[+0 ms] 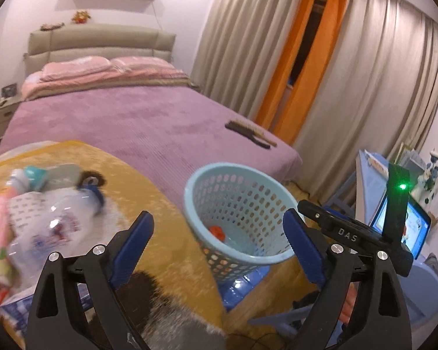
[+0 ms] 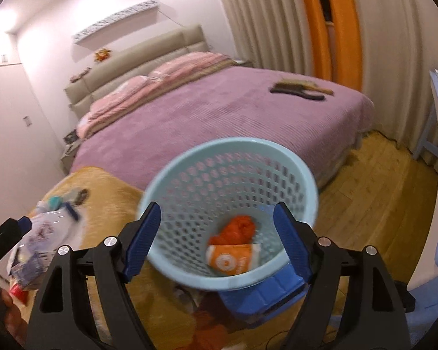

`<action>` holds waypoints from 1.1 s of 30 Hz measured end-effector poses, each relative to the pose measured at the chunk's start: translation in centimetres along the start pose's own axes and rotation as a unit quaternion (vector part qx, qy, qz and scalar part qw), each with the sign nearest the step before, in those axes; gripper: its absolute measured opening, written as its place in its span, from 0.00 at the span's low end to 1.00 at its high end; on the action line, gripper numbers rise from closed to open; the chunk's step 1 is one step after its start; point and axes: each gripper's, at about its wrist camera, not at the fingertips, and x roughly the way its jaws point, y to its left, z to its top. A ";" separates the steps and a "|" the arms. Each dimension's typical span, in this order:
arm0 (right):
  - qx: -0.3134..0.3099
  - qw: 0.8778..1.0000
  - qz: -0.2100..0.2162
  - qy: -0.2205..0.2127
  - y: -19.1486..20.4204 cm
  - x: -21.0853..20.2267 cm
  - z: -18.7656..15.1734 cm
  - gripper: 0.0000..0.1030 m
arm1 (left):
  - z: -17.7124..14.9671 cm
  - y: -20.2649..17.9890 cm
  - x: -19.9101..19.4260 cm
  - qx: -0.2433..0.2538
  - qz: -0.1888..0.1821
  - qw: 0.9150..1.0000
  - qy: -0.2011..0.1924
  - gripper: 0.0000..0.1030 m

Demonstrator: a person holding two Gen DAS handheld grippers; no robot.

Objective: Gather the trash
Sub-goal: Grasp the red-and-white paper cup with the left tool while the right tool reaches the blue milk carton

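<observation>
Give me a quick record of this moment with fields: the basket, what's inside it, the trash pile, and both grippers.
basket: light blue perforated basket, beside the bed
contents: orange wrapper, crumpled orange-red piece
trash pile: clear plastic bottle among blurred packaging on the yellow blanket
left gripper: jaws open, empty
right gripper: jaws open, empty, over the basket

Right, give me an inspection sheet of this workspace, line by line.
Surface: yellow blanket at the foot of the purple bed.
Job's things: light blue basket holds an orange packet and orange crumpled scrap.
Clutter: clear plastic bottle and blurred wrappers piled on the blanket; two brushes on the bed.
Grippers: left gripper open, empty; right gripper open, empty, over the basket.
Cables: nothing seen.
Surroundings: beige curtains, laptop, wooden floor.
</observation>
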 end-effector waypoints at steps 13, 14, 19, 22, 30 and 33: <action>-0.100 0.988 0.117 -0.016 12.9 -4.6 -2.3 0.79 | -3.1 9.3 -13.2 -0.076 0.120 0.988 -0.062 0.85; -0.107 0.987 0.121 -0.013 13.9 -4.5 -2.6 0.79 | -3.6 10.3 -14.0 -0.084 0.140 0.985 -0.058 0.85; -0.141 0.979 0.149 0.013 18.3 -3.3 -4.6 0.79 | -6.4 15.1 -17.0 -0.122 0.230 0.965 -0.037 0.85; -0.154 0.974 0.163 0.032 20.5 -2.3 -5.6 0.79 | -8.1 17.8 -18.2 -0.148 0.249 0.957 -0.019 0.85; -0.169 0.970 0.162 0.059 23.9 0.8 -6.5 0.79 | -10.9 21.0 -17.7 -0.183 0.268 0.945 0.025 0.85; -0.166 0.969 0.166 0.072 24.3 1.9 -6.6 0.79 | -11.2 21.3 -16.9 -0.183 0.273 0.944 0.034 0.85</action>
